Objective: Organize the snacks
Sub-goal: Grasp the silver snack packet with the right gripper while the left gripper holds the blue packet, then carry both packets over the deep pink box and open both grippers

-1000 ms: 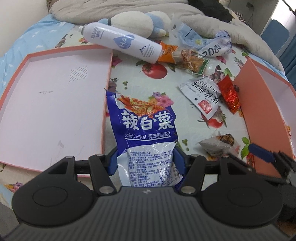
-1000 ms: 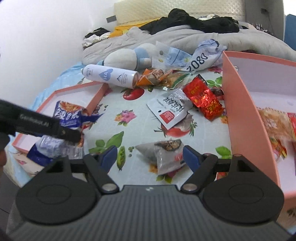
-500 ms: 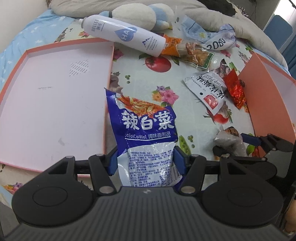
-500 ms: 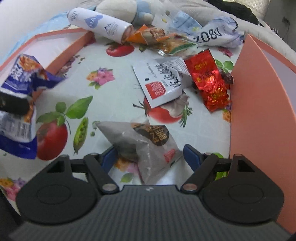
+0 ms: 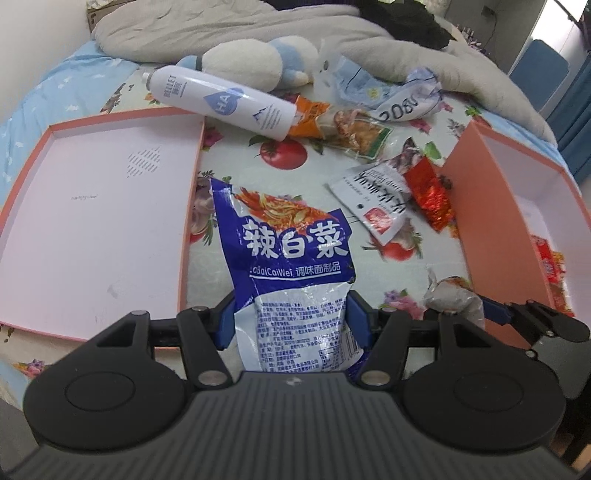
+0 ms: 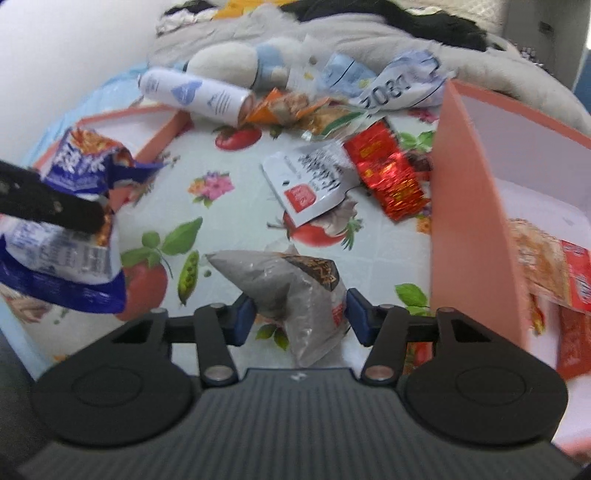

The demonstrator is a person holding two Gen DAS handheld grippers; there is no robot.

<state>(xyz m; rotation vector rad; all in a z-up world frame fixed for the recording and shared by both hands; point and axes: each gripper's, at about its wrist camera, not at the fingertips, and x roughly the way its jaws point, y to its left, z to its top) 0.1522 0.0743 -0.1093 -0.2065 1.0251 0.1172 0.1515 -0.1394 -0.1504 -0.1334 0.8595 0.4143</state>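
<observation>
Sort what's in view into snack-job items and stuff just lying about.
Job: blue snack bag, grey snack packet, white sachet, red foil pack, orange-green packet, pink box, pink lid.
Lying about: white bottle, plush toy, grey blanket.

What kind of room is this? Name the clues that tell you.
Most likely a bedroom: the snacks lie on a bed's floral sheet, with a rumpled grey duvet and a plush toy behind them.
</observation>
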